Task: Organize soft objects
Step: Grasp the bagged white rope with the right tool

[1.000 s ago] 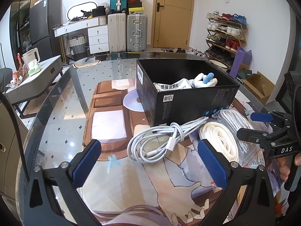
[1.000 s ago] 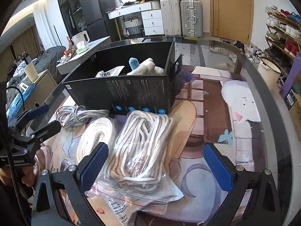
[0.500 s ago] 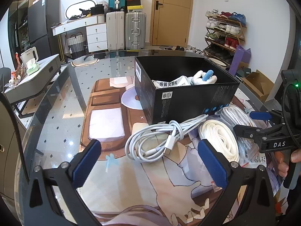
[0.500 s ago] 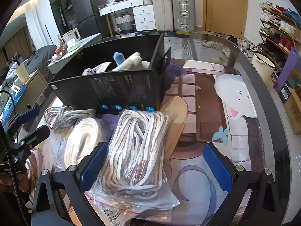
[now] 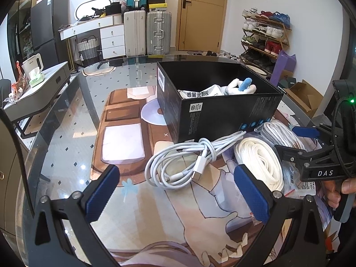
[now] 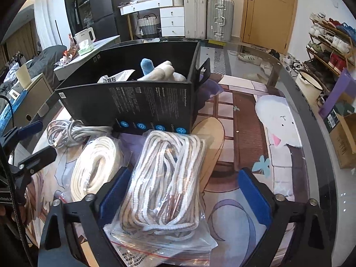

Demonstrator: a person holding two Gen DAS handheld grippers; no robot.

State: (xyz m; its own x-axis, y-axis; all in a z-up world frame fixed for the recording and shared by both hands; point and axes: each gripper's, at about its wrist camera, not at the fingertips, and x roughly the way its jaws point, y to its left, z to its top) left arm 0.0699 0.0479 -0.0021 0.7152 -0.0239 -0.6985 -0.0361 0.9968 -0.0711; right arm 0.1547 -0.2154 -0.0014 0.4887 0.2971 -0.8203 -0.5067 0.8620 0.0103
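My right tongs gape wide around the bagged rope, whose bag bottom is cut off. My left tongs stand wide, empty, near the white cable. A white rope coil lies between. Beyond, the black box half-hides a plush toy on the surface.

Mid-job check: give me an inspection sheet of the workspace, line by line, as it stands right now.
Surface: glass table over an illustrated mat.
Job's things: bagged striped rope, flat white cord coil, white charging cable lie in front of the black box; plush toy and sachet inside it.
Clutter: nothing seen.
Grippers: left gripper open, short of the cable; right gripper open, straddling the rope bag.
Cables: charging cable loosely knotted.
Surroundings: suitcases, shoe rack, door.
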